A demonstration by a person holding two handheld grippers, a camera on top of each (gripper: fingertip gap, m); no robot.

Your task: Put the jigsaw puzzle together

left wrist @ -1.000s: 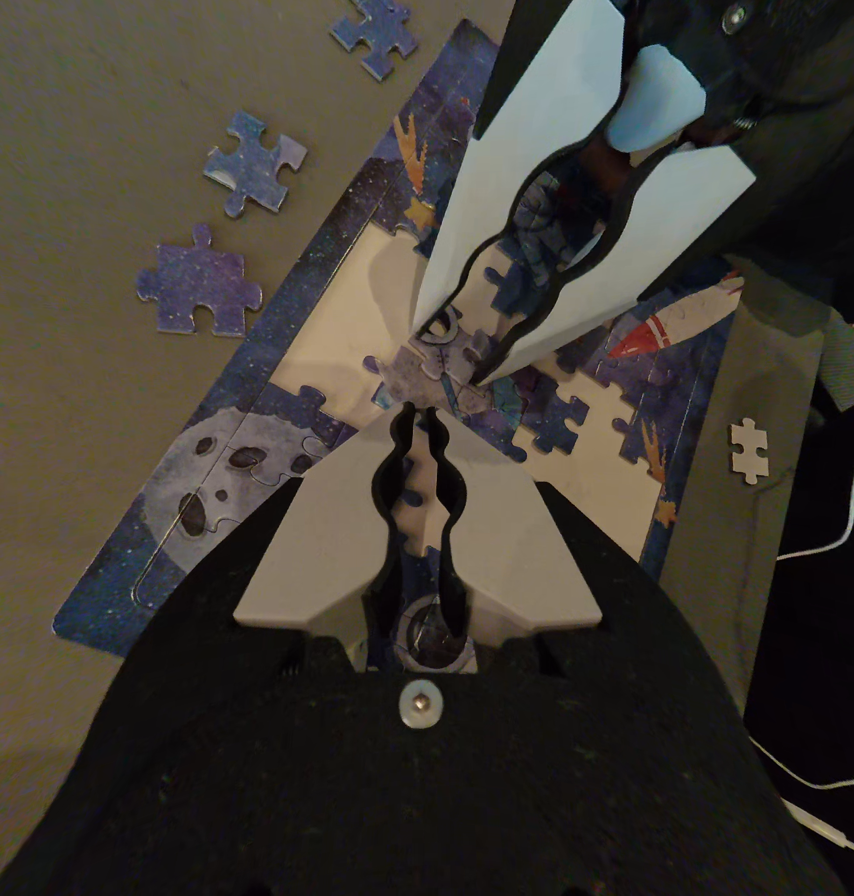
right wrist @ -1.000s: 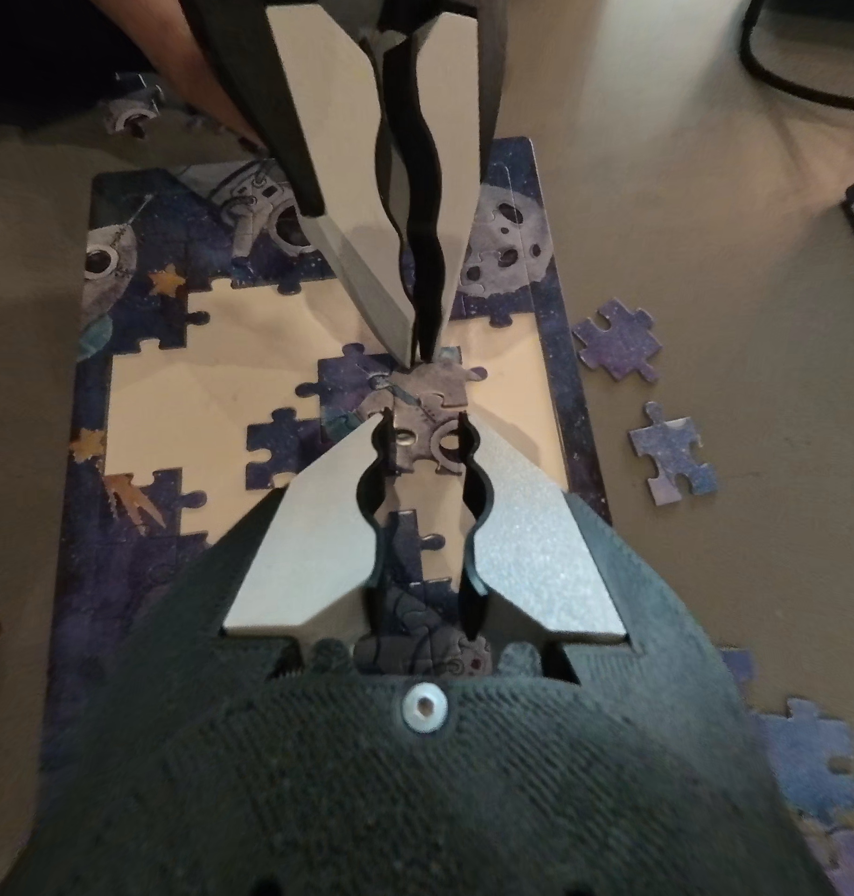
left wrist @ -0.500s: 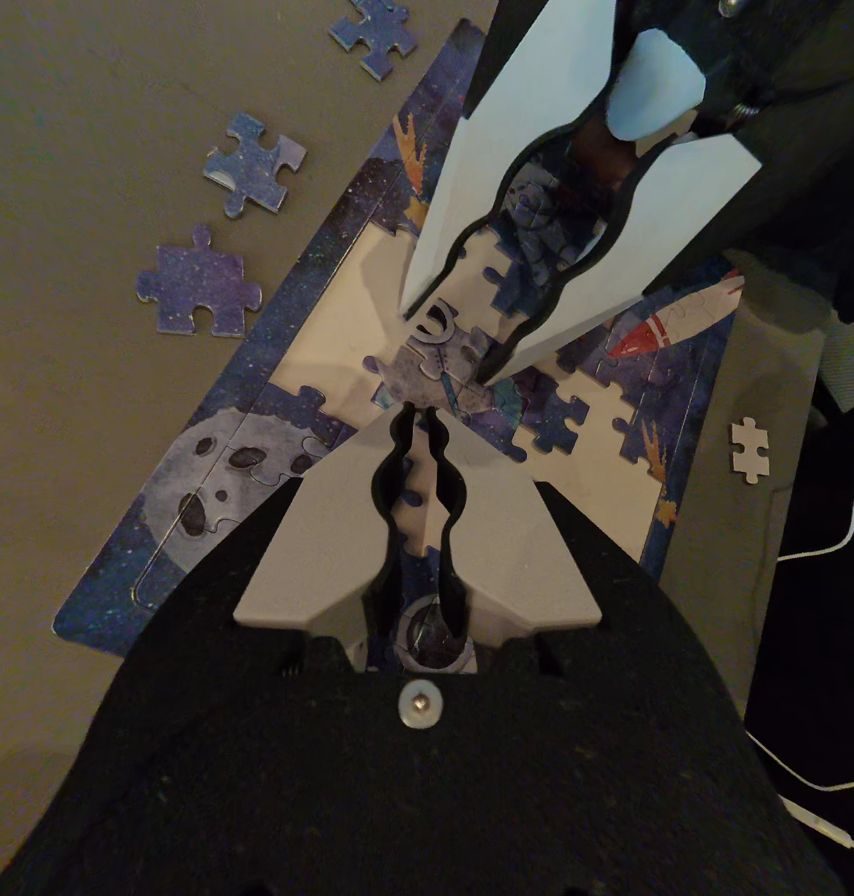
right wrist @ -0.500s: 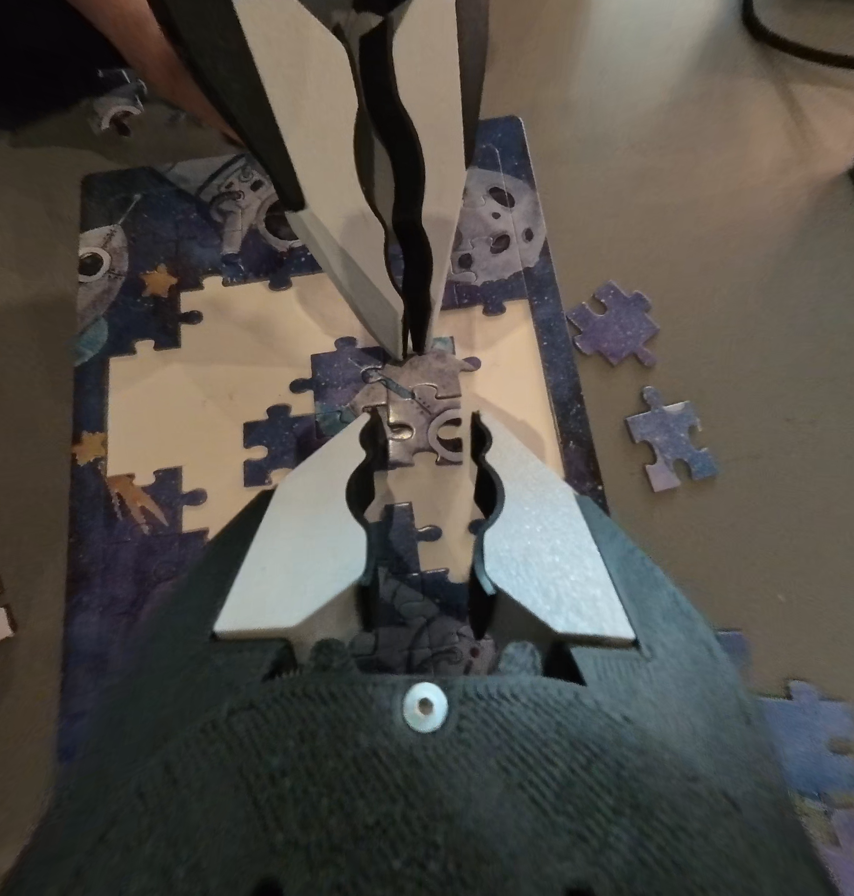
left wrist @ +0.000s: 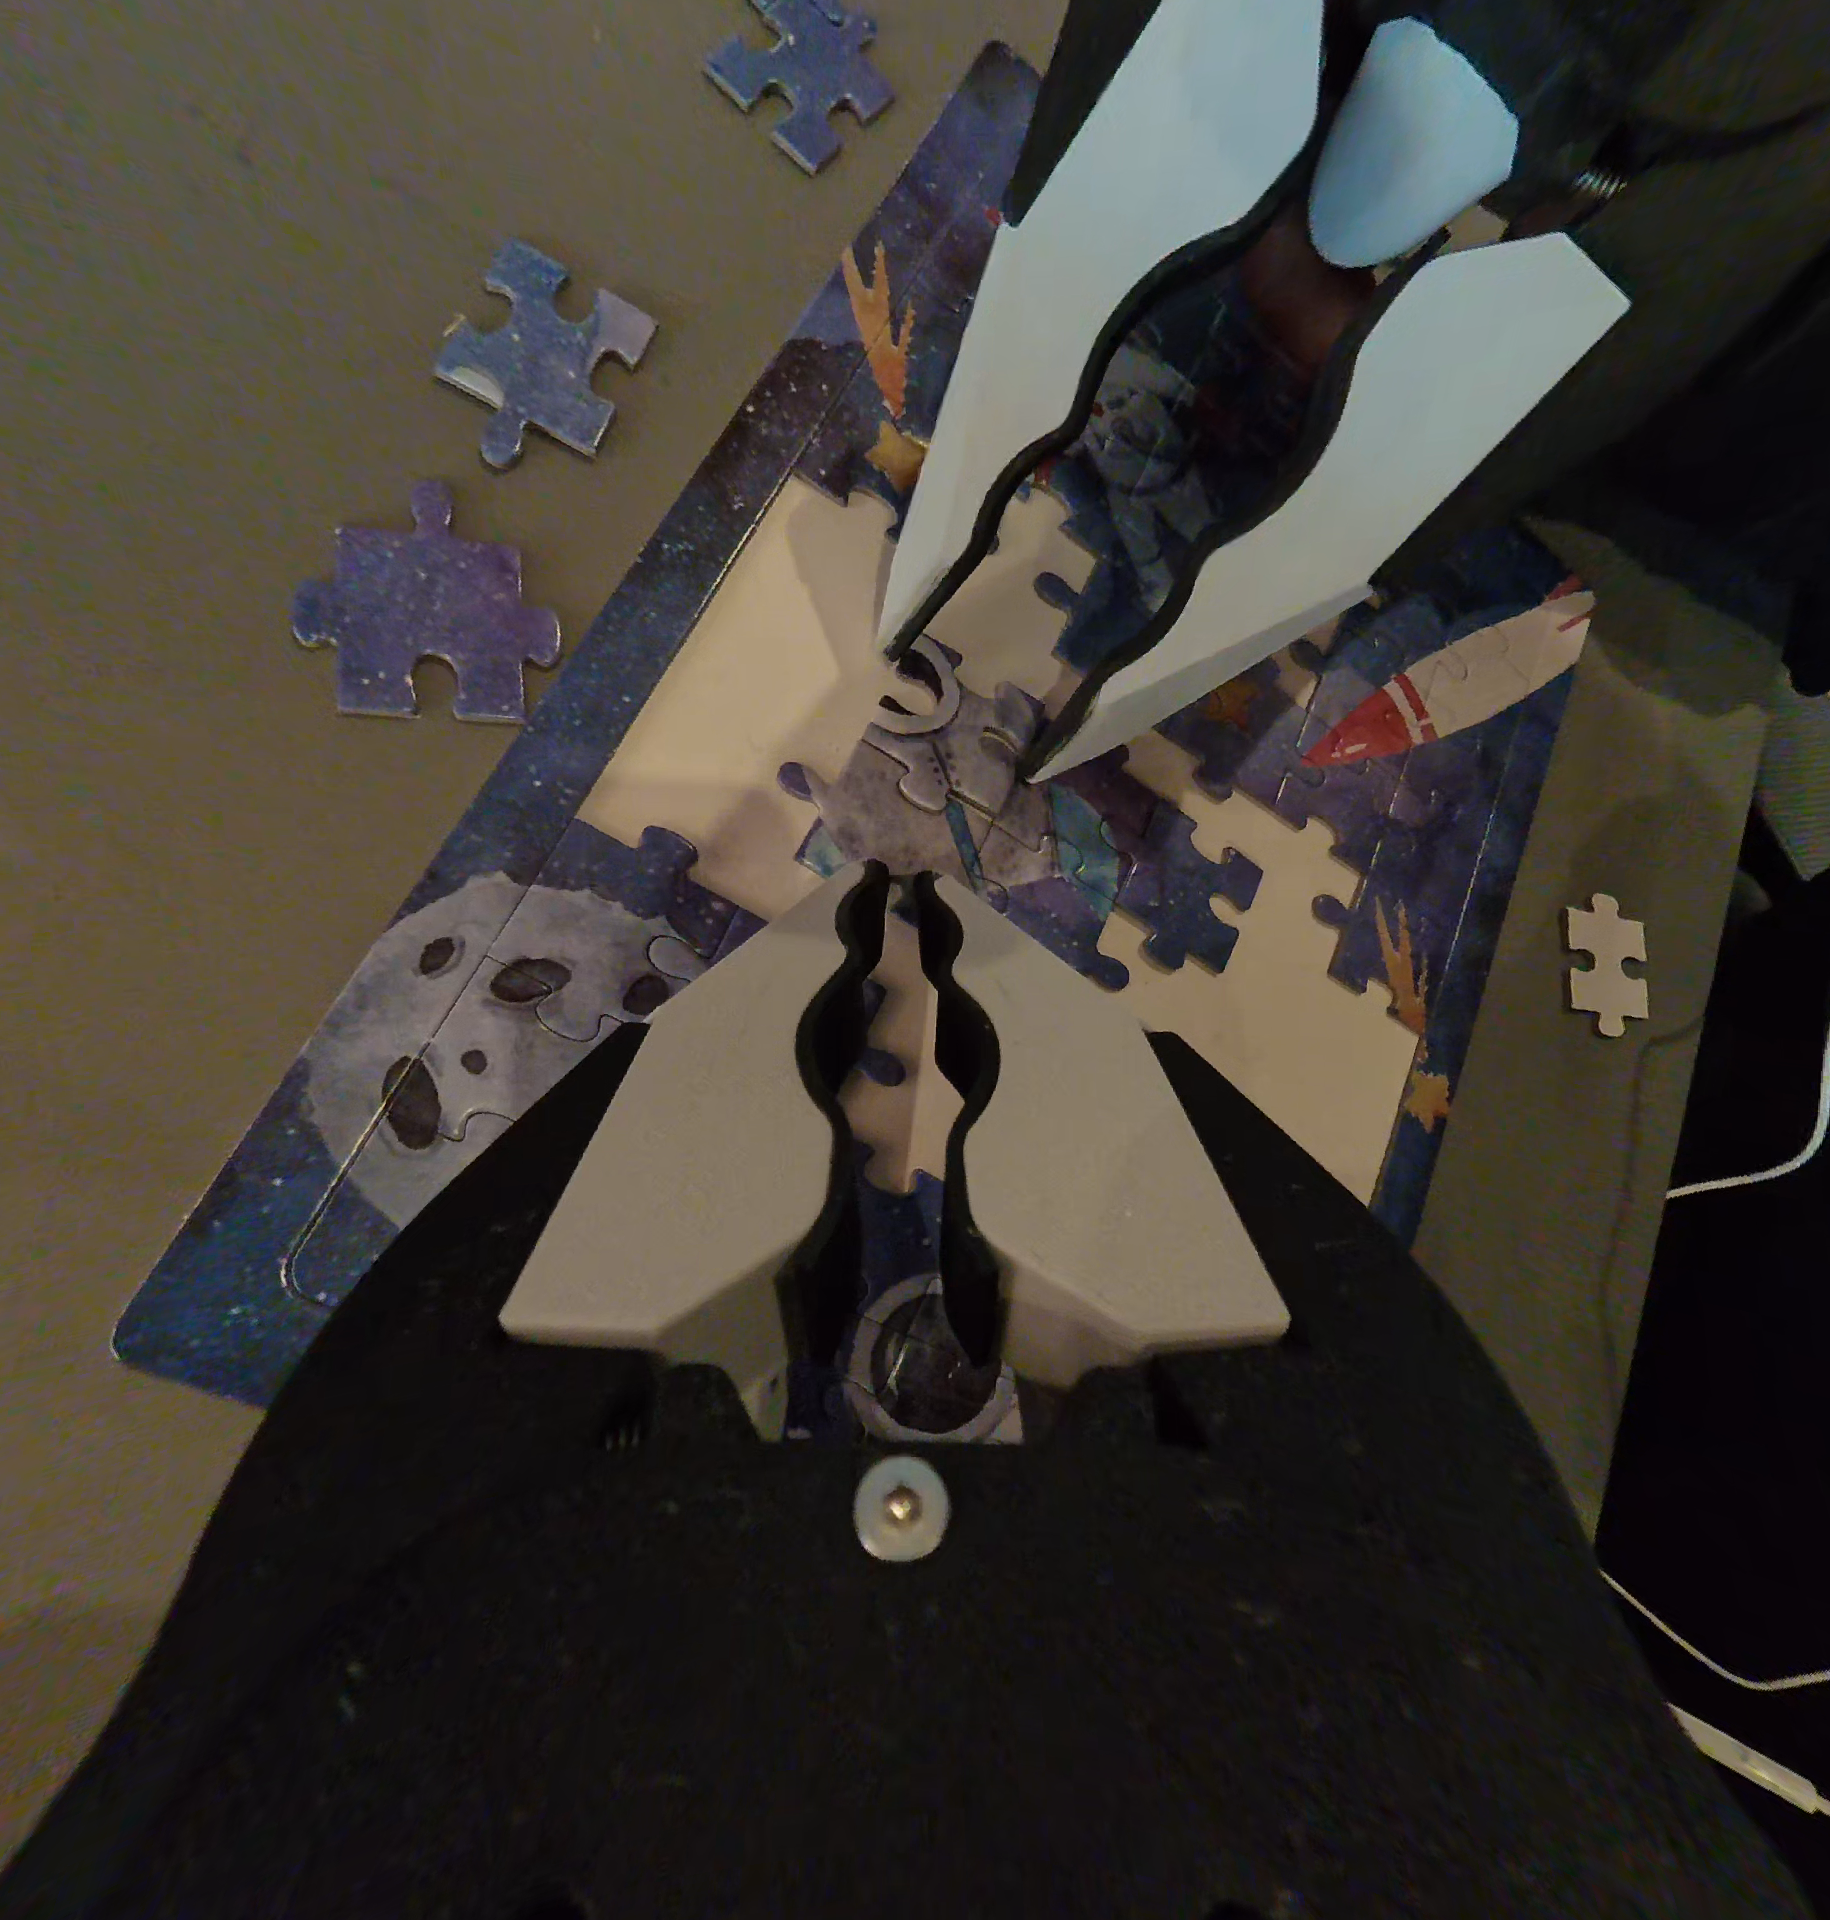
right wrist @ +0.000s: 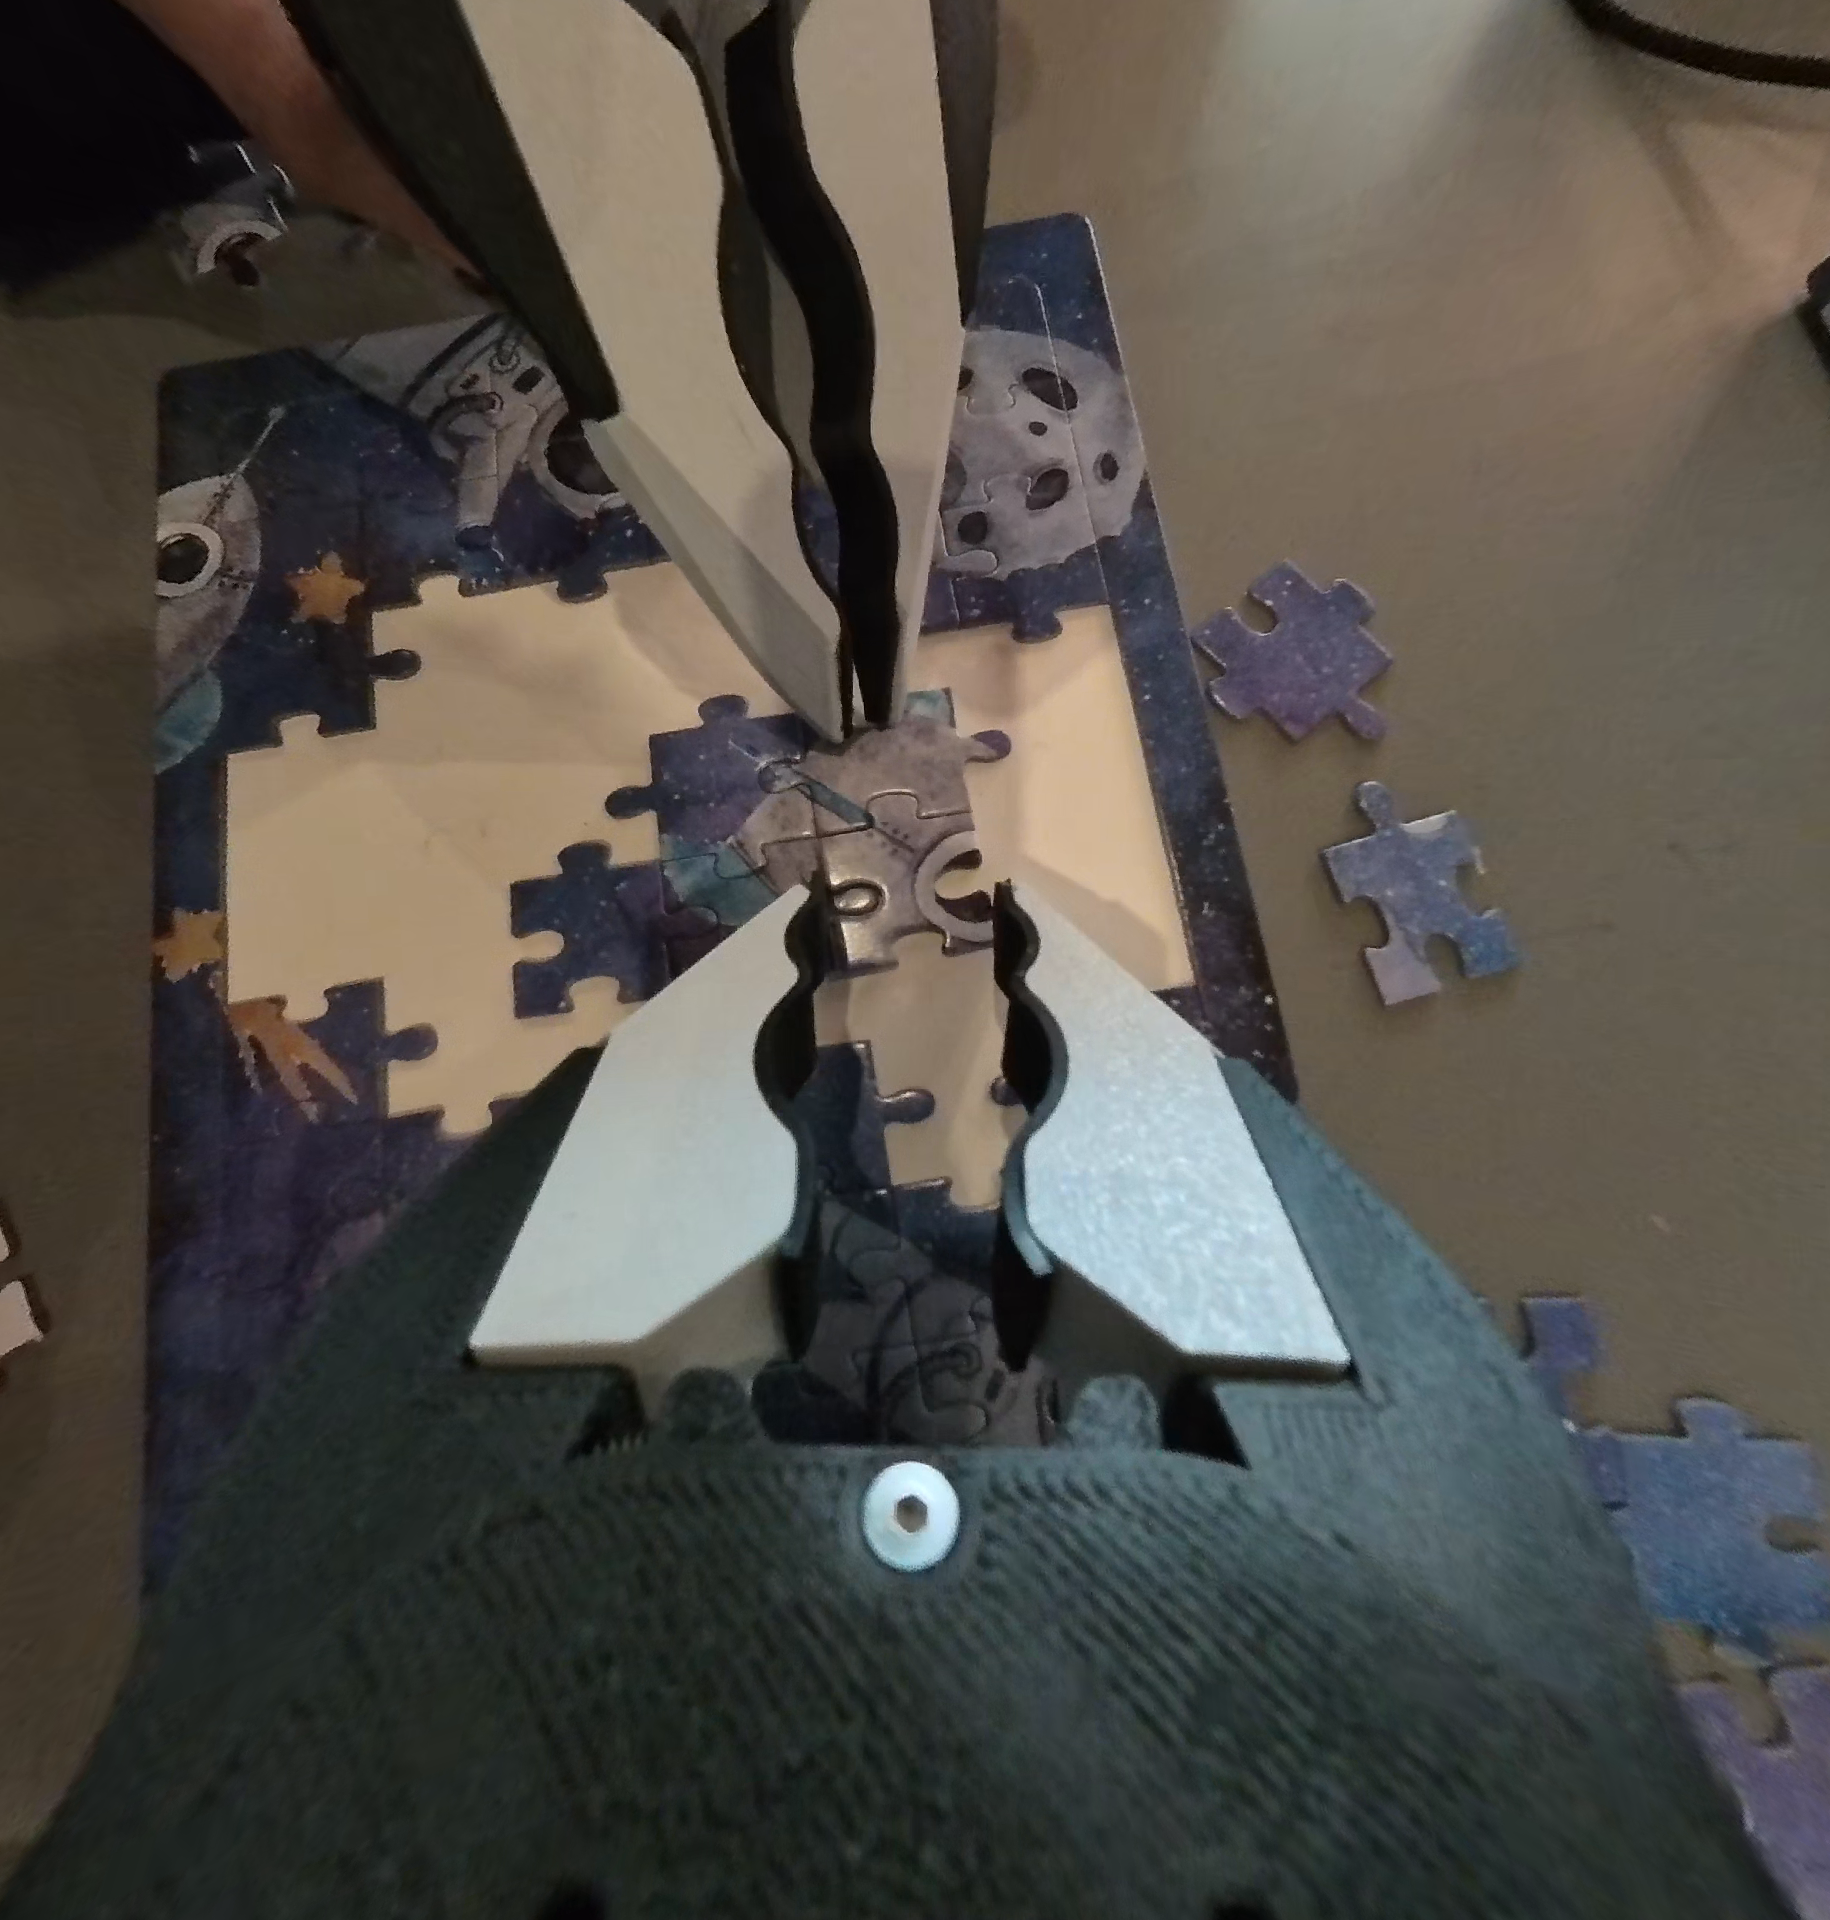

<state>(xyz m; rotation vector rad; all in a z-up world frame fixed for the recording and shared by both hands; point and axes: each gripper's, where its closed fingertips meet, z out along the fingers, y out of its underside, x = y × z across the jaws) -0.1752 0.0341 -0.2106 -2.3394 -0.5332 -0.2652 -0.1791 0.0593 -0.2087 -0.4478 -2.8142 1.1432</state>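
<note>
A space-themed puzzle board (left wrist: pixel 745 665) lies on the tan floor, its cream middle partly bare; it also shows in the right wrist view (right wrist: pixel 371 790). A small cluster of joined pieces (left wrist: pixel 1056 831) sits in the middle. A grey planet piece with a ring (left wrist: pixel 926 727) lies at the cluster's edge, also seen in the right wrist view (right wrist: pixel 890 904). My left gripper (left wrist: pixel 895 875) is shut, its tips touching the cluster's near edge. My right gripper (right wrist: pixel 909 888) is open, its fingers on either side of the grey piece; it reaches in from the top right in the left wrist view (left wrist: pixel 963 712).
Loose blue pieces lie on the floor beside the board (left wrist: pixel 423 613) (left wrist: pixel 542 358) (left wrist: pixel 802 78), also in the right wrist view (right wrist: pixel 1295 665) (right wrist: pixel 1420 904) (right wrist: pixel 1711 1527). A white face-down piece (left wrist: pixel 1607 977) lies by the other side. A white cable (left wrist: pixel 1773 1174) runs at the right. Left and right tips are no more than a few centimetres apart.
My right gripper's jaws have spread apart around the grey ring piece, which now lies flat against the cluster. My left gripper has stayed in place.
</note>
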